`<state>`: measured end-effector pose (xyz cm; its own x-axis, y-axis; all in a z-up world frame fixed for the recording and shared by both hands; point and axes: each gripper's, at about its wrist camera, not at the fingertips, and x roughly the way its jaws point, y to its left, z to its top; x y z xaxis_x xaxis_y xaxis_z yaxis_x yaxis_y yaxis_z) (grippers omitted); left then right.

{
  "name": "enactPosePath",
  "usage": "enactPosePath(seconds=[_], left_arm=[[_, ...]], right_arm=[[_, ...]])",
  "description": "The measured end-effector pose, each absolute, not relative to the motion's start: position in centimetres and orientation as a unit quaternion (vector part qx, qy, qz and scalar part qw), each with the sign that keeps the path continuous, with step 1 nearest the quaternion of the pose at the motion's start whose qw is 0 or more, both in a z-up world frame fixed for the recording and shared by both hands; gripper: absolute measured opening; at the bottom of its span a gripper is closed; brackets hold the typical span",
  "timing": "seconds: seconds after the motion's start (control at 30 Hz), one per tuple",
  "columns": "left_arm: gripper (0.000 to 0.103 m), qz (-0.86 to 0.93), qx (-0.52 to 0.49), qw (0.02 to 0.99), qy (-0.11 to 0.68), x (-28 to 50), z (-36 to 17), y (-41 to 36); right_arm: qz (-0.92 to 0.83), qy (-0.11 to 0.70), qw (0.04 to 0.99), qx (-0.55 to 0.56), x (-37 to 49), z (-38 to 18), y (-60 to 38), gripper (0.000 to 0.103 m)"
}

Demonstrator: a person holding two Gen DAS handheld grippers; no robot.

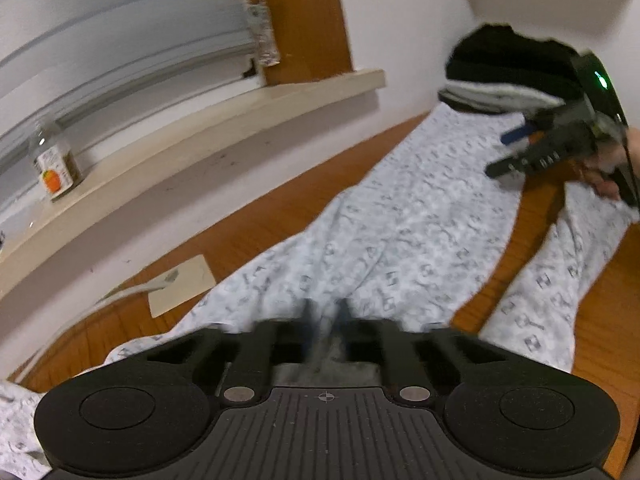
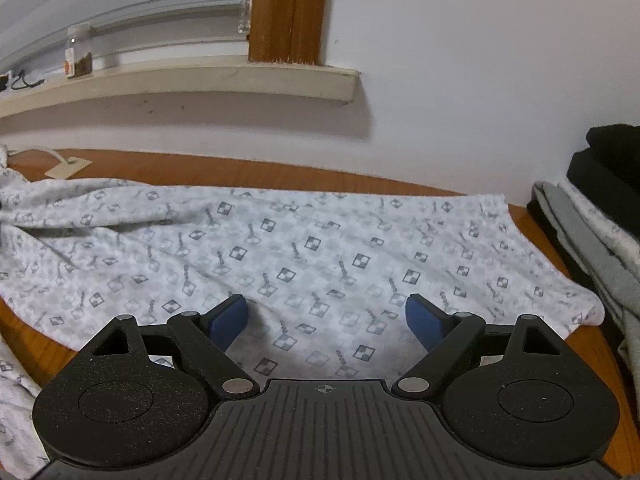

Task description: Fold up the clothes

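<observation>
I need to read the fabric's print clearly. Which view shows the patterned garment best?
The right wrist view: the patterned garment lies spread flat and sharp, its checker print legible. In the left wrist view the garment is blurred by motion, though its two separate parts show more fully.

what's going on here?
A person with a gripper in each hand is folding patterned pants spread on a wooden table. The left gripper is shut on the fabric at one end. The right gripper hangs open over the other end, holding nothing. Folded clothes sit stacked nearby.
</observation>
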<state>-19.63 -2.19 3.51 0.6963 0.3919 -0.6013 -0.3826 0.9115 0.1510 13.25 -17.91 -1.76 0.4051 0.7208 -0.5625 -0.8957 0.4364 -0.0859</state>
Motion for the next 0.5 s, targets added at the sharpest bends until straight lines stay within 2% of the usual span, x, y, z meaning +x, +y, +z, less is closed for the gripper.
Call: enactPosePath(seconds=[0.23, 0.5], left_arm=[[0.003, 0.193, -0.041, 0.935, 0.296, -22.1, 4.6, -0.9], [0.002, 0.166, -0.051, 0.943, 0.283, -22.3, 3.9, -2.8]], right_arm=[[0.495, 0.224, 0.82, -0.179, 13.4, -1.6, -18.3, 0.086], [0.496, 0.268, 0.823, -0.074, 16.9, 0.3, -18.1, 0.08]])
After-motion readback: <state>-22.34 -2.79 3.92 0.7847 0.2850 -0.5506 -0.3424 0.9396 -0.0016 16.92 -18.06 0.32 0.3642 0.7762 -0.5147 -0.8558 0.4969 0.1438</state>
